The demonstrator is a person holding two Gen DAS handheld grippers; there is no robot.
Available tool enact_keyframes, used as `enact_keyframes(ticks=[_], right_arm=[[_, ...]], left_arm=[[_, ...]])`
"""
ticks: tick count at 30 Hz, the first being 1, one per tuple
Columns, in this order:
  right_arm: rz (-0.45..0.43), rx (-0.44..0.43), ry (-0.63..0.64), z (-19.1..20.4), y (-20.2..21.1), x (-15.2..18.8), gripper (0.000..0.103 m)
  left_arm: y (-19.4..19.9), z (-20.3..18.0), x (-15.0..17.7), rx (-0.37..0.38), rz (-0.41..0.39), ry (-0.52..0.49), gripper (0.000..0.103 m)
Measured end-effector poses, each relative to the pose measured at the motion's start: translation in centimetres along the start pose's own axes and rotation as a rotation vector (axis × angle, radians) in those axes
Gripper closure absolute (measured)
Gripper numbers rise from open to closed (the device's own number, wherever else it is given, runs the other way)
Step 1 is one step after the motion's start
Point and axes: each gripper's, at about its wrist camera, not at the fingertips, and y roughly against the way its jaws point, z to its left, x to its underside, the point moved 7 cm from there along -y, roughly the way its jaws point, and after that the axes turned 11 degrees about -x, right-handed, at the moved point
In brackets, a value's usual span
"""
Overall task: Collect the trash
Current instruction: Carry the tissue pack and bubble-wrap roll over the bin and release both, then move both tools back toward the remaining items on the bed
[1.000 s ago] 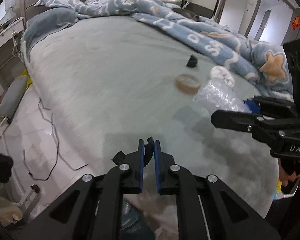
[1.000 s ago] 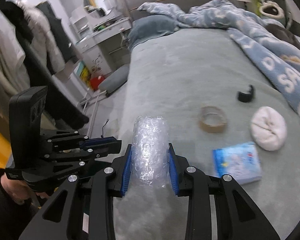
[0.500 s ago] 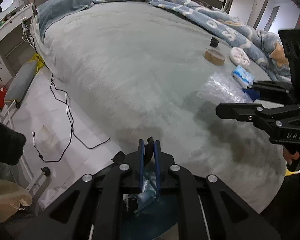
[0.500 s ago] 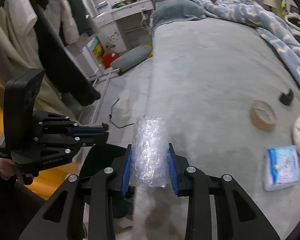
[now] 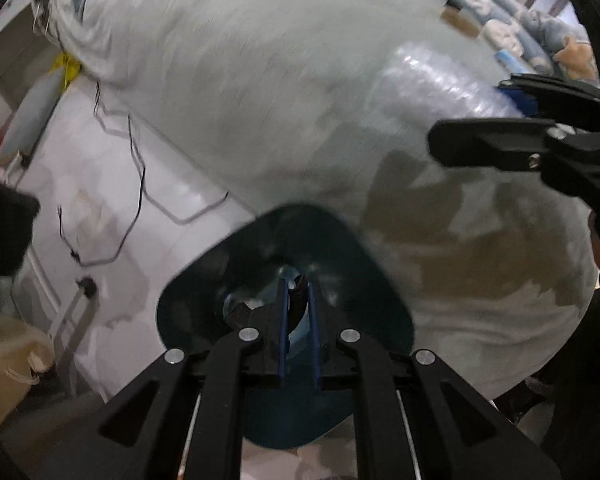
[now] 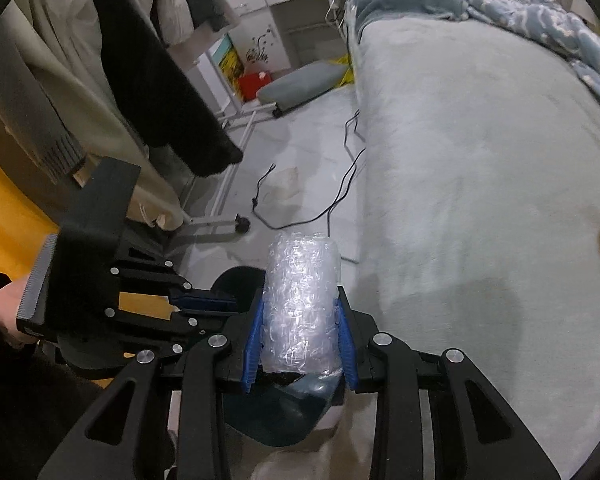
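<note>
The jaws of the left gripper [image 5: 299, 312] pinch a small dark scrap directly over the open bin [image 5: 204, 280] so it can fall in, while the right gripper [image 6: 300, 344] clamps a bubble-wrap roll [image 6: 302, 300] beside the bed [image 6: 480, 180], near that bin.

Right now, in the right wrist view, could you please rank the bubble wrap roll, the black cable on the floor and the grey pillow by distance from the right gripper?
1. Bubble wrap roll, between the jaws of the right gripper.
2. Black cable, on the floor beside the bed.
3. Grey pillow, at the bed's far end.
</note>
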Motion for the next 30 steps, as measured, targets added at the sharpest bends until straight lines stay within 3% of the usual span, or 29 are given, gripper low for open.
enact_keyframes(ticks=[2, 5, 10, 13, 14, 15, 17, 20, 30], right_arm=[[0.026, -0.005, -0.010, 0.0, -1.1, 0.2, 0.069], [0.057, -0.022, -0.036, 0.3, -2.5, 0.5, 0.069], [0.103, -0.026, -0.031, 1.0, -4.2, 0.7, 0.069], [0.135, -0.021, -0.025, 1.5, -5.5, 0.9, 0.069], [0.147, -0.020, -0.027, 1.5, -6.0, 1.1, 0.069], [0.155, -0.013, -0.028, 1.4, -6.3, 1.3, 0.069], [0.177, -0.003, -0.031, 1.3, -7.1, 1.7, 0.069], [0.207, -0.003, -0.036, 1.4, -8.3, 2.4, 0.069], [0.315, 0.017, -0.046, 0.7, -11.9, 5.0, 0.069]], left_arm=[[-0.8, 0.6, 1.1, -0.016, 0.031, -0.015, 0.092], [-1.7, 0.8, 2.5, 0.021, 0.081, -0.012, 0.092], [-2.5, 0.4, 3.9, 0.065, 0.114, -0.025, 0.090], [-3.2, 1.1, 4.5, 0.051, 0.138, -0.020, 0.088], [-3.2, 1.3, 4.8, 0.051, 0.144, -0.018, 0.075], [-3.2, 1.5, 4.9, 0.047, 0.143, -0.019, 0.053], [-2.5, 1.9, 4.7, 0.037, 0.110, -0.031, 0.036], [-1.5, 3.0, 4.2, 0.026, 0.067, -0.009, 0.029], [0.9, 6.0, 2.2, -0.030, -0.043, 0.080, 0.028]])
